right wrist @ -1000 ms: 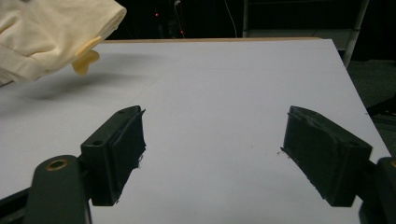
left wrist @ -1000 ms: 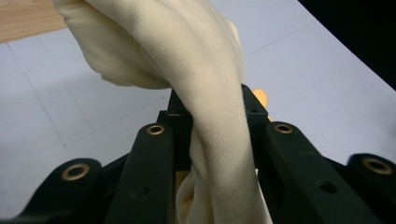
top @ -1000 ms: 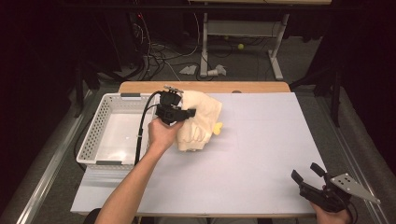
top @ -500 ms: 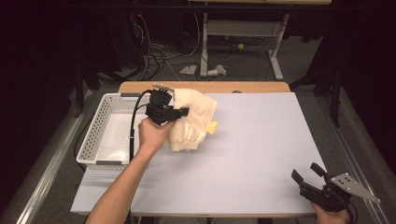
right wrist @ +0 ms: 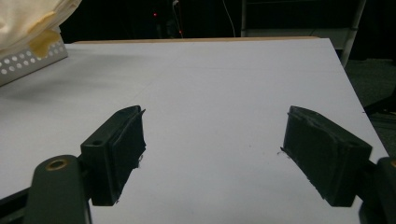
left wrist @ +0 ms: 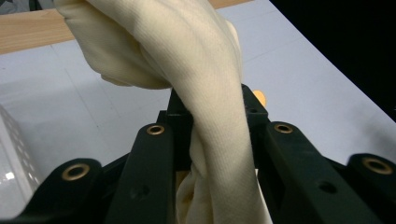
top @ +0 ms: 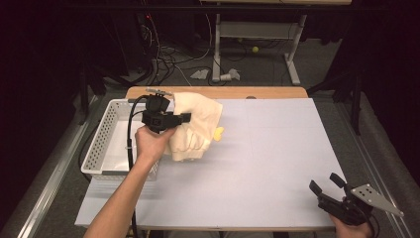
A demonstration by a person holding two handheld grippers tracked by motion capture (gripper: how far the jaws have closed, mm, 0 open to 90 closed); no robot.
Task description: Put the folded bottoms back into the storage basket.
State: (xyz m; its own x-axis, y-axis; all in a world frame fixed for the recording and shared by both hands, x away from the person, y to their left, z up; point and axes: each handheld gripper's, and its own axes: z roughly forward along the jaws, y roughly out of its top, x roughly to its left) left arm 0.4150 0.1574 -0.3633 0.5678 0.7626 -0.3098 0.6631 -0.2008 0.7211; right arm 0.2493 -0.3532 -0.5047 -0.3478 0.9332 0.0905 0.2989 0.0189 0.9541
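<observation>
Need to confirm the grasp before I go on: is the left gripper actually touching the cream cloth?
Touching. In the left gripper view, the cream cloth runs between the left gripper's black jaws, which are closed against it.

L forearm reaches fwd from bottom edge, bare, hand wrapped round the left claw (top: 184, 117), held raised, jaws pointing right & clamped tight together w/ cream fabric pinched between. R hand low at near-right corner, gripping the right claw (top: 323, 182); jaws spread wide, nothing between, pointing up-left.
</observation>
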